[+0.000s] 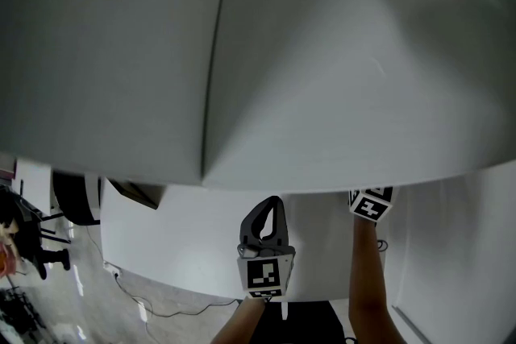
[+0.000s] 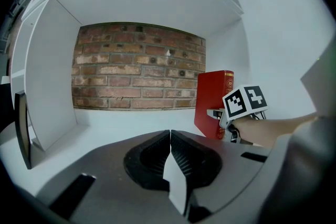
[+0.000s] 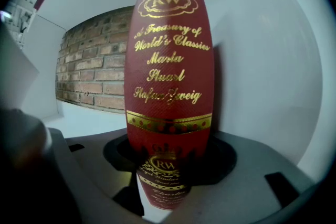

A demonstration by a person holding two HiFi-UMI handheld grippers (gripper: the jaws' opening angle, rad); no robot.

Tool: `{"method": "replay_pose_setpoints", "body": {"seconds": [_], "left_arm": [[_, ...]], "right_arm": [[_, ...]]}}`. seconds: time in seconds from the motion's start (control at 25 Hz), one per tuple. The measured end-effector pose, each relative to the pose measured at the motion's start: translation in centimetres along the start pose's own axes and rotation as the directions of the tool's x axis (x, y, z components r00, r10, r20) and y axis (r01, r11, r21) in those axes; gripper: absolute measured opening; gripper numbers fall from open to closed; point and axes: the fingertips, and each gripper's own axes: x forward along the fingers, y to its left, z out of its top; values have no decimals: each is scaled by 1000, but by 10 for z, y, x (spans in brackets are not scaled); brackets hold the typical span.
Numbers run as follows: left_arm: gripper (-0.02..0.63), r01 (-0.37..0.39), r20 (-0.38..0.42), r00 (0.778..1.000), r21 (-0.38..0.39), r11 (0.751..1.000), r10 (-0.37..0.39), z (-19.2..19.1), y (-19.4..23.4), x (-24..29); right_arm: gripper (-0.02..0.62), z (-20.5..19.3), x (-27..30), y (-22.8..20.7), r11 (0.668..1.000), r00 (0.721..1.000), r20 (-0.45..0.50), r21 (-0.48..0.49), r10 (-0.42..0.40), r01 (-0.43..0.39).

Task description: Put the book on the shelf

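One white shelf (image 2: 52, 76) with one brick back panel (image 2: 136, 68). One red book (image 3: 170, 60), upright on the shelf floor at its right end, just beside the right side wall, gold-lettered spine facing out. Two grippers: right gripper (image 3: 170, 162) with jaws clamped on the book's spine, low down. Left gripper (image 2: 170, 139) near the shelf's front edge, jaws clenched together, holding nothing.

Shelf bay (image 2: 126, 119) lies open left of the book (image 2: 212, 105) (upright, far right).
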Motion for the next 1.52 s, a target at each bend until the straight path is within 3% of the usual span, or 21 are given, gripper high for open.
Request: {"method": "replay_pose_setpoints", "body": {"seconds": [0.52,0.68,0.92,1.4,1.52], "left_arm": [[18,-4,5,1000,-1,1000,4,-4,5,12],[18,-1,8,1000,-4,1000,1,-5,6,8],[18,14,17,1000,-1,1000,-14,1,-2,5],[18,37,29,999,1,999,-37,5,-3,0],[18,44,40,998,11,999,-44,4,-5,4]], "right_arm": [[250,8,-2,-2,999,999,18,14,-33,33],[295,13,-3,-3,999,998,27,21,-47,47],[308,16,-8,-3,998,997,33,31,-64,63],[307,-16,-40,11,997,997,-42,16,-71,72],[254,-17,-41,8,996,995,-36,1,-94,94]]}}
